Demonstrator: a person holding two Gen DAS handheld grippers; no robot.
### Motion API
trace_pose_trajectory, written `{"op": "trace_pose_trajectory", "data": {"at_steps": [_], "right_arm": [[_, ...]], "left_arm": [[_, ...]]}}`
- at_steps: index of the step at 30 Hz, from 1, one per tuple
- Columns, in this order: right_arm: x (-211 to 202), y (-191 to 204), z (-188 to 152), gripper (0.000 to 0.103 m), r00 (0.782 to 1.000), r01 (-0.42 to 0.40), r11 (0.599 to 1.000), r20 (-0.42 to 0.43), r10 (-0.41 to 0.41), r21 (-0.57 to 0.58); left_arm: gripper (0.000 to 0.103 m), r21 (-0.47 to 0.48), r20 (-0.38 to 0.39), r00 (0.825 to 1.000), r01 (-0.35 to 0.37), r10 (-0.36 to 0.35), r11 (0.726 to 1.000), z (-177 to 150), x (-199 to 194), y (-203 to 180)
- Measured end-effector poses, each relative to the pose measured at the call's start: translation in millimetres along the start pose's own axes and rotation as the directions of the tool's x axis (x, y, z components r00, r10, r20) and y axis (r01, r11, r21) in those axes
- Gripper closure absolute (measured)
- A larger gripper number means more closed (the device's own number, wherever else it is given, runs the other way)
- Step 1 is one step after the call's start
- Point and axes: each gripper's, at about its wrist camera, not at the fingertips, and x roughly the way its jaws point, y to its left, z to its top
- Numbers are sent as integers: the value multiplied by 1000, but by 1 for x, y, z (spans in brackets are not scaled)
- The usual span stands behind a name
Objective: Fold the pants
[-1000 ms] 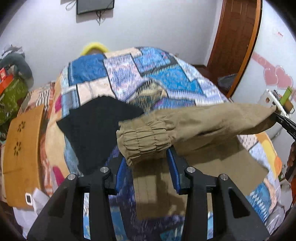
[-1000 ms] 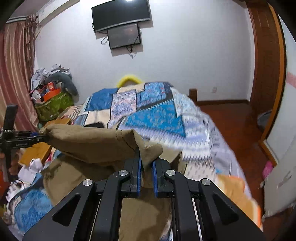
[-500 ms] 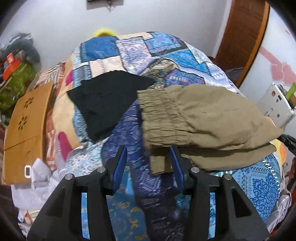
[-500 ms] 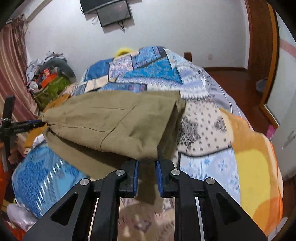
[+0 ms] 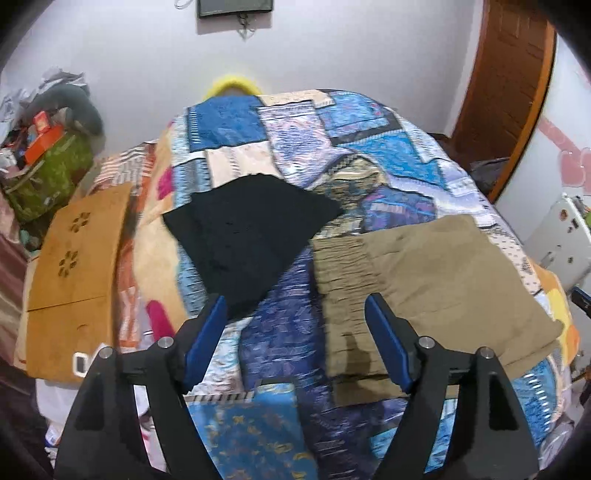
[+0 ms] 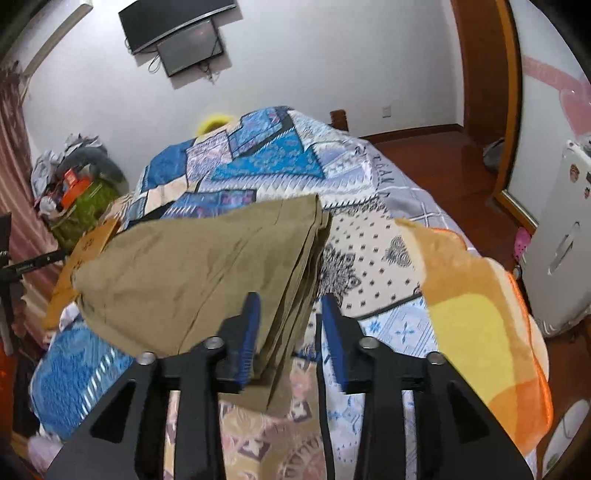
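Lying folded on the quilt (image 5: pixel 280 155), pants (image 5: pixel 436 280) before both spread tongs (image 5: pixel 295 328)

The pants (image 5: pixel 424 291) hide the quilt (image 5: pixel 280 332) under them, and their lower layers are covered by the top fold. In the right view the left finger (image 6: pixel 247 332) masks the near corner of the pants (image 6: pixel 207 266). The right gripper (image 5: pixel 580 298) shows only as a sliver at the left view's edge. The TV (image 5: pixel 235 7) is cut by the top edge. The pile (image 6: pixel 70 173) by the wall is too small to sort out.
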Motion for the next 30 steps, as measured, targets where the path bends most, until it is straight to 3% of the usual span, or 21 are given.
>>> {"op": "trace_pose_trajectory", "data": {"at_steps": [6, 10, 16, 21, 23, 30], "right_arm": [[4, 40, 5, 50, 996, -88, 990, -28, 85, -115], [9, 72, 3, 46, 988, -152, 967, -63, 142, -203], [21, 112, -3, 42, 970, -238, 925, -124, 210, -294], [40, 136, -7, 40, 958, -272, 885, -196, 211, -378], [45, 141, -8, 40, 951, -291, 874, -218, 219, -389], [67, 162, -8, 40, 937, -319, 826, -286, 201, -464]], "left_arm": [[22, 125, -3, 998, 61, -61, 990, -10, -6, -47], [12, 206, 3, 994, 109, -112, 972, -24, -16, -74], [8, 361, -51, 996, 83, -69, 929, -46, -10, -108], [8, 441, -87, 996, 34, 5, 897, -53, 15, -125], [8, 449, -92, 996, 44, -2, 892, -50, 22, -126], [8, 315, -124, 987, 140, -106, 939, -14, 25, -106]]}}
